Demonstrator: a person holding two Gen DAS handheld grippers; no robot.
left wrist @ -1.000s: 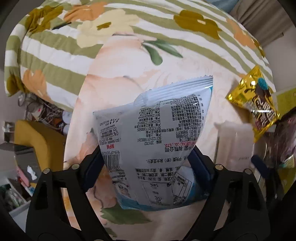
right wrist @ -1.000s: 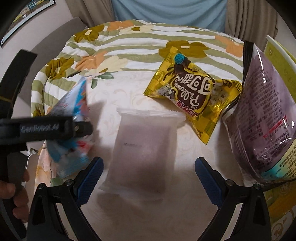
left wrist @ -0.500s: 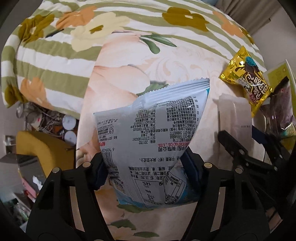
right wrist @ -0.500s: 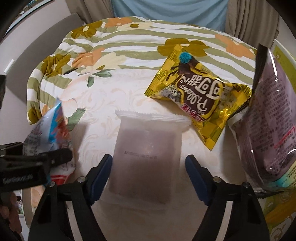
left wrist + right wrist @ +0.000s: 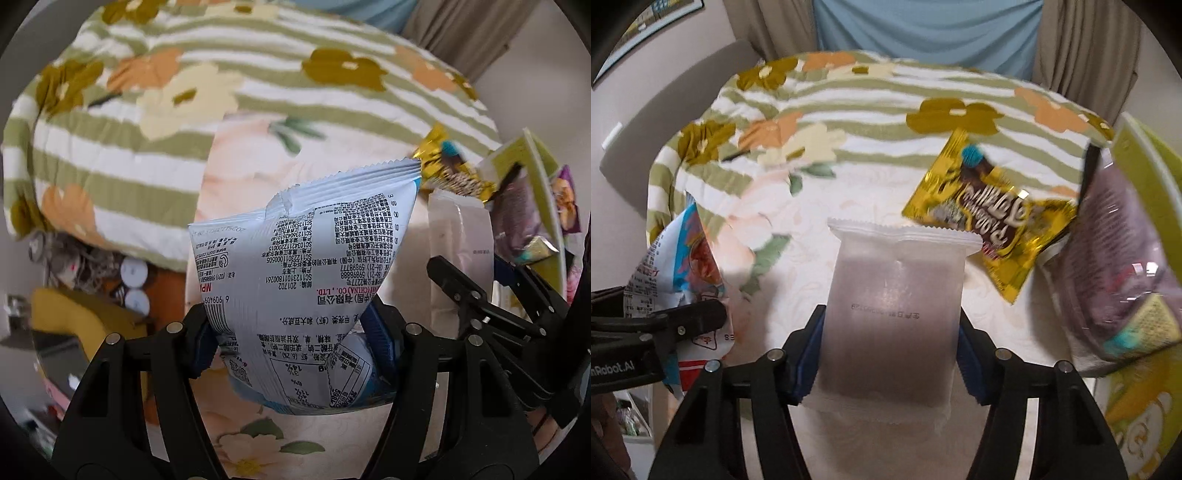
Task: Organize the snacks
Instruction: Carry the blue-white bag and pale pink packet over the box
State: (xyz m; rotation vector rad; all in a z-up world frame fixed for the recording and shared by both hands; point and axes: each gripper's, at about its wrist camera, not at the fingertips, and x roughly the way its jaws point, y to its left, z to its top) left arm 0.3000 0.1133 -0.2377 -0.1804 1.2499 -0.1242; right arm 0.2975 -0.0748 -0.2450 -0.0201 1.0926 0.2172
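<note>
Pinching a pale blue snack bag [image 5: 306, 273], the left claw [image 5: 295, 343] hangs beside the right claw [image 5: 888, 354], which clamps a frosted packet [image 5: 894, 306]; a yellow packet [image 5: 990, 210] touches its corner, with a purple bag [image 5: 1115, 266] just beyond.

A pale blue snack bag [image 5: 306, 266], back side showing with upside-down black print and a crimped top edge, stands upright and slightly crumpled. At its three o'clock, a frosted translucent packet [image 5: 892, 314] with dark contents lies flat on the floral cloth. At the packet's one o'clock lies a shiny yellow chocolate-snack bag [image 5: 991, 216], tilted. At three o'clock leans a large purple bag [image 5: 1115, 273].
</note>
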